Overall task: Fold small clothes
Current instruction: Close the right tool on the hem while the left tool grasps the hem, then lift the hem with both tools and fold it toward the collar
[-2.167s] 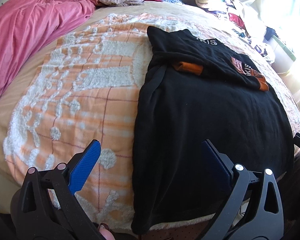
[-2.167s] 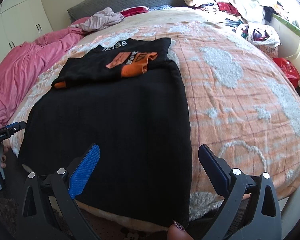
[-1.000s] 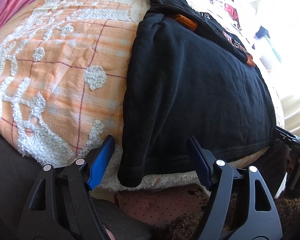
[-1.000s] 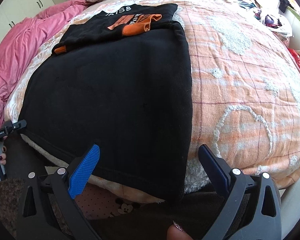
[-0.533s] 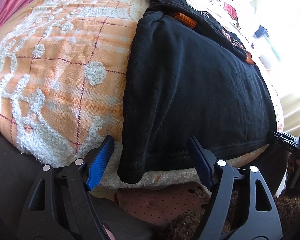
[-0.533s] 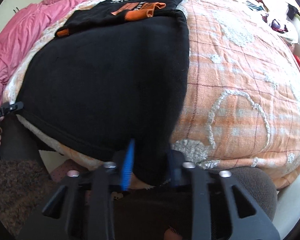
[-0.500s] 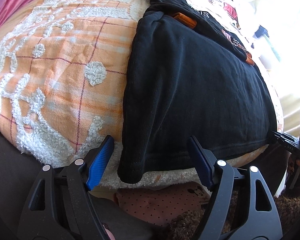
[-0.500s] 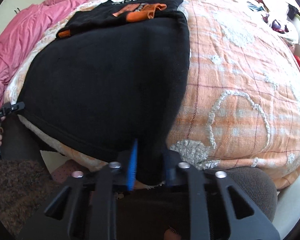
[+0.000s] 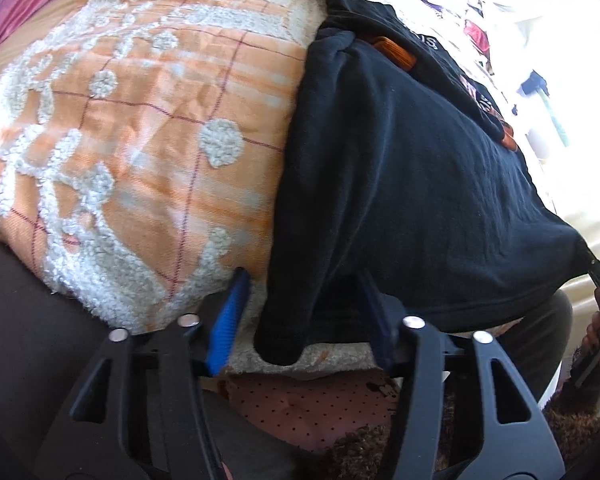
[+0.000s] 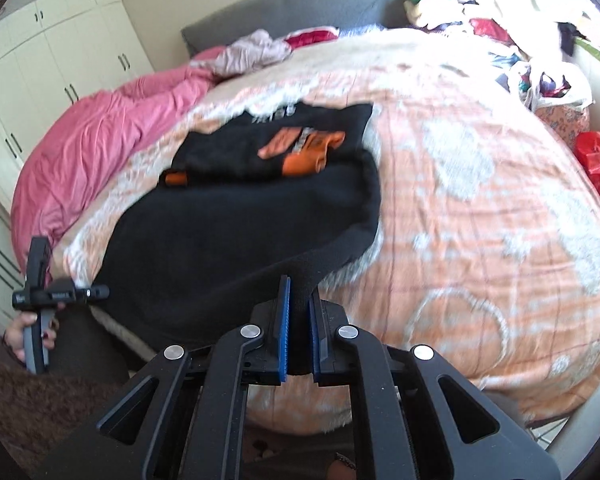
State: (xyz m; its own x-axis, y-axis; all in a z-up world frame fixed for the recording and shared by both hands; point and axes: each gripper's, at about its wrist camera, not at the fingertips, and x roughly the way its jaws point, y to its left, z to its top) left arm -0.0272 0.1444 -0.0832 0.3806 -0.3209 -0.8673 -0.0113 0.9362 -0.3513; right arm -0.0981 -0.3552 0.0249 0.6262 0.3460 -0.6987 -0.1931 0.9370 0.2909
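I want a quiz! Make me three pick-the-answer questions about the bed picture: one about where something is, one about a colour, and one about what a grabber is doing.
1. Where is the crumpled pink duvet?
A. Left of the big black garment
B. On top of it
C. On the floor

2. What colour are the trims on the folded black shirt?
A. Green
B. Orange
C. White

3. What is the right gripper doing?
A. Hanging open
B. Pinching a pillow
C. Clamped on the large black fleece garment

Answers: 1 A, it lies left of the garment on the orange bedspread. 2 B, orange cuffs show. 3 C, black fabric sits between its pads.
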